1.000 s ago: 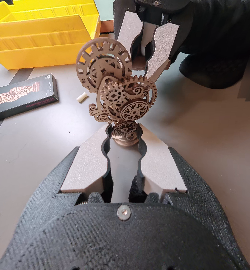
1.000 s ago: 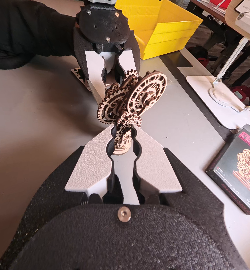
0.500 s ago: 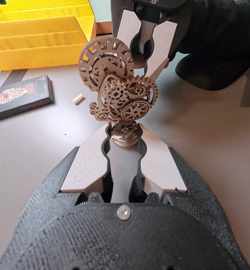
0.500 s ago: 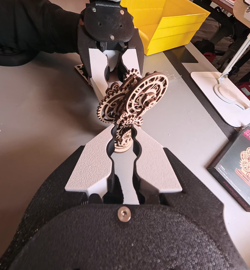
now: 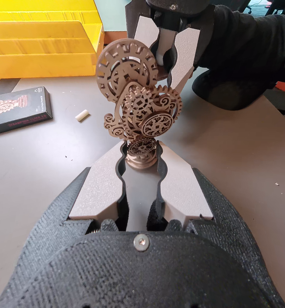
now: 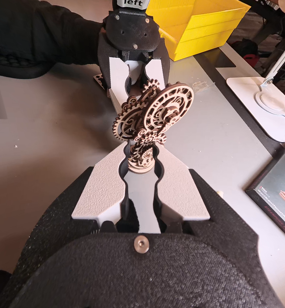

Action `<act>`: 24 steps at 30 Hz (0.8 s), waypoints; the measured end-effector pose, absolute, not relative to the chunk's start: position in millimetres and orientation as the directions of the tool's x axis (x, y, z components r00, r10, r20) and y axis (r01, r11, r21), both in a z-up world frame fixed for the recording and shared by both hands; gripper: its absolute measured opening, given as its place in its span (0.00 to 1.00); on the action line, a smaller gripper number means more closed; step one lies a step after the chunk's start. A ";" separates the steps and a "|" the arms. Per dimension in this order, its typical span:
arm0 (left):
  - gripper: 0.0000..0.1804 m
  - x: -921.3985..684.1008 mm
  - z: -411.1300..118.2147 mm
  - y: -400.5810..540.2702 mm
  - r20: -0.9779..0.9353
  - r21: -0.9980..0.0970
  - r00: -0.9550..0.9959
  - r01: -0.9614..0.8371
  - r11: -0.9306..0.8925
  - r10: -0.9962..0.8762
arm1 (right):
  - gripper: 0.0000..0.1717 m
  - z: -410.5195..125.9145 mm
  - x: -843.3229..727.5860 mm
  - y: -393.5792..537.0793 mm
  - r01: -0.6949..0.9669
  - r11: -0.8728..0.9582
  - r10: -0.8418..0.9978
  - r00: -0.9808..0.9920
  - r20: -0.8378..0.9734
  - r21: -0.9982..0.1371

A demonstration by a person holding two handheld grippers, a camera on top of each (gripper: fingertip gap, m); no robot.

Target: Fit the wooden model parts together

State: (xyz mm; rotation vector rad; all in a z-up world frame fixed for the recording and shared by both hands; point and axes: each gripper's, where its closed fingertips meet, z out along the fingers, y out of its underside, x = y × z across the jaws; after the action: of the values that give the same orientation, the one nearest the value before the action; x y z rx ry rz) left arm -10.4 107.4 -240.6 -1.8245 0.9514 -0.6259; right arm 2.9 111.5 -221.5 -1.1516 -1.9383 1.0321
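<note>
A wooden clock model of gears and a dial stands upright between my two grippers. My left gripper is shut on the small gear and stem just above the round base, both pads against it. It also shows in the right wrist view, behind the model. My right gripper is open around the lower stem of the model from the opposite side. A slit of daylight shows at its left pad. It also shows in the left wrist view, behind the dial.
A yellow bin stands at the back. A black box lies on the grey table, with a small white cylinder near it. A white lamp base sits at the right. Black sleeves hold the grippers. The tips of both grippers are at nearly the same place.
My right gripper's jaws have widened and its pads have come off the model's stem. My left gripper keeps its hold. The model has barely moved.
</note>
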 end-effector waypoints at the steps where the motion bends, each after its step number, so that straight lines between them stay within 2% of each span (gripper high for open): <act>1: 0.18 -10.5 -240.7 107.6 0.014 -0.909 0.567 -0.336 -0.246 -0.824 | 0.15 -221.6 2.2 112.0 0.394 0.304 0.907 -0.398 0.137 -0.867; 7: 0.18 -10.5 -240.5 107.1 0.025 -0.914 0.557 -0.324 -0.245 -0.830 | 0.21 -216.0 3.8 115.8 0.396 0.248 0.920 -0.382 0.087 -0.884; 13: 0.18 -8.2 -240.4 107.9 0.015 -0.916 0.565 -0.323 -0.238 -0.825 | 0.32 -216.0 3.3 118.6 0.450 0.201 0.942 -0.332 0.046 -0.870; 16: 0.18 -8.8 -242.5 110.7 -0.014 -0.908 0.591 -0.346 -0.237 -0.807 | 0.38 -213.3 -0.3 117.4 0.512 0.132 0.975 -0.220 0.019 -0.849; 19: 0.18 -6.1 -246.7 110.2 -0.028 -0.898 0.596 -0.367 -0.241 -0.802 | 0.42 -203.7 3.8 109.7 0.523 0.003 0.986 -0.143 -0.085 -0.852; 24: 0.18 -2.7 -246.5 113.0 -0.034 -0.897 0.608 -0.368 -0.244 -0.793 | 0.49 -209.5 6.6 106.2 0.553 -0.031 0.999 -0.015 -0.047 -0.832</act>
State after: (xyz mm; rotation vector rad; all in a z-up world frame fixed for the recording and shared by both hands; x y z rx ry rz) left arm -2.7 113.0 -246.5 -1.8467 0.9356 -0.5396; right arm 6.6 106.2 -209.5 -1.6482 -1.6309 0.9246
